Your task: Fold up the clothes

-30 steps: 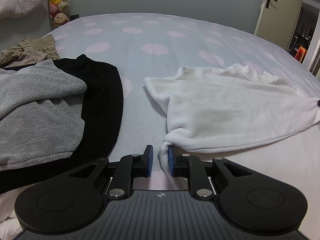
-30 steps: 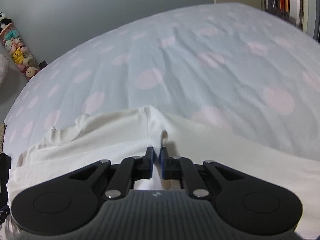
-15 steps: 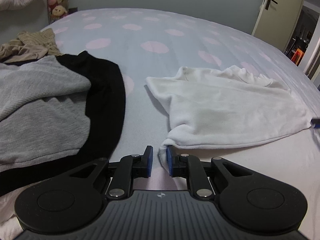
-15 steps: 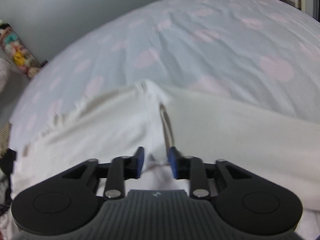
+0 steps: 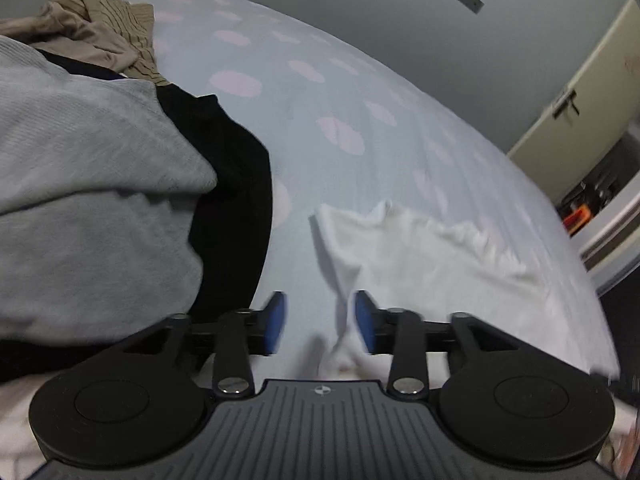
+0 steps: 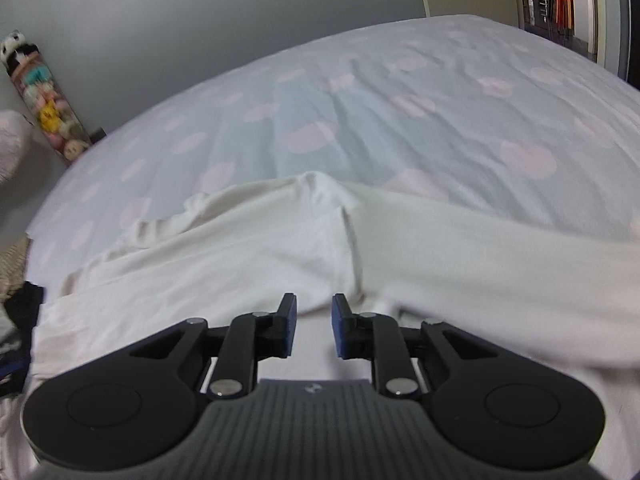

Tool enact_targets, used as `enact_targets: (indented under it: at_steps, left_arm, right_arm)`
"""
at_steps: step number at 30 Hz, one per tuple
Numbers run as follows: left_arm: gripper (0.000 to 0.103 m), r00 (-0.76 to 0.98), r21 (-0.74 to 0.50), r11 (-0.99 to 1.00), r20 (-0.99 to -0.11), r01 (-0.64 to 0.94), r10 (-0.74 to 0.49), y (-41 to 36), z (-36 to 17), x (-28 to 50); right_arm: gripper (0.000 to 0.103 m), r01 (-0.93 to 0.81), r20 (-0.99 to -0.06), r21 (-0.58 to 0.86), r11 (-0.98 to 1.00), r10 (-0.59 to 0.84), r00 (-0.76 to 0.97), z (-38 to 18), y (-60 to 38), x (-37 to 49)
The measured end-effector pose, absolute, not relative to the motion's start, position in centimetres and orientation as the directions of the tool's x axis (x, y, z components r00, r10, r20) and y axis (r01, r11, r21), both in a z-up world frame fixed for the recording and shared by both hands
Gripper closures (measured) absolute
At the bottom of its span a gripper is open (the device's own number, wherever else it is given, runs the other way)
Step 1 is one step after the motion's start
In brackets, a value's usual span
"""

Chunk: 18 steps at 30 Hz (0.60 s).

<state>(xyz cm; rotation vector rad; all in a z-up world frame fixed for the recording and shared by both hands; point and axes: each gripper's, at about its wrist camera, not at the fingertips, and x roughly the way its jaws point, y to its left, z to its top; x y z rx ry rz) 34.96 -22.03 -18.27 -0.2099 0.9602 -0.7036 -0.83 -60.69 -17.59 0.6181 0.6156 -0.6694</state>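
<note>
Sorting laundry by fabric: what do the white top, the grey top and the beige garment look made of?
White top: soft matte fleece or brushed cotton, judging by its fuzzy surface. Grey top: fine knit, probably cotton jersey; a faint ribbed texture shows. Beige garment: chunky cable or rib knit, possibly wool or acrylic; its raised ridges are plain.

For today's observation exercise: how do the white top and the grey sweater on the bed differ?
The white top lies spread fairly flat on the spotted bedcover; the grey sweater sits bunched in a heap. The white top lies alone; the grey sweater rests over a black garment. The white top is pale and smooth; the grey sweater is darker. Both are soft clothes on the same bed.
</note>
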Motion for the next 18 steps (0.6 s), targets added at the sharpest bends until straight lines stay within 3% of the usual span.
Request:
enact_targets:
  at_steps: [5,8,10,11,15,18]
  left_arm:
    - [0.064,0.337,-0.546,0.744,-0.667,0.385,-0.664,-23.4,-20.3,39.2]
    - [0.075,0.314,-0.563,0.725,-0.659,0.397,-0.684,-24.4,-21.2,40.3]
    - [0.096,0.298,-0.555,0.709,-0.654,0.435,-0.695,-25.2,-21.1,40.5]
    - [0.1,0.3,-0.531,0.709,-0.659,0.464,-0.689,-25.7,-20.8,40.5]
    - [0.101,0.395,-0.381,0.724,-0.645,0.575,-0.654,-27.2,-18.4,39.6]
    - [0.101,0.425,-0.252,0.751,-0.696,0.611,-0.579,-28.9,-18.2,39.1]
  right_arm:
    - [0.08,0.683,-0.668,0.361,0.635,-0.334,0.665,-18.0,-57.3,-3.2]
    - [0.079,0.676,-0.668,0.354,0.646,-0.33,0.667,-18.1,-56.0,-4.1]
    - [0.079,0.674,-0.673,0.348,0.652,-0.328,0.663,-18.3,-55.7,-4.7]
    - [0.079,0.676,-0.675,0.341,0.654,-0.33,0.66,-18.4,-55.5,-5.0]
    - [0.079,0.686,-0.676,0.343,0.642,-0.338,0.655,-18.9,-55.6,-5.8]
    - [0.079,0.69,-0.672,0.358,0.629,-0.339,0.658,-19.1,-55.6,-6.4]
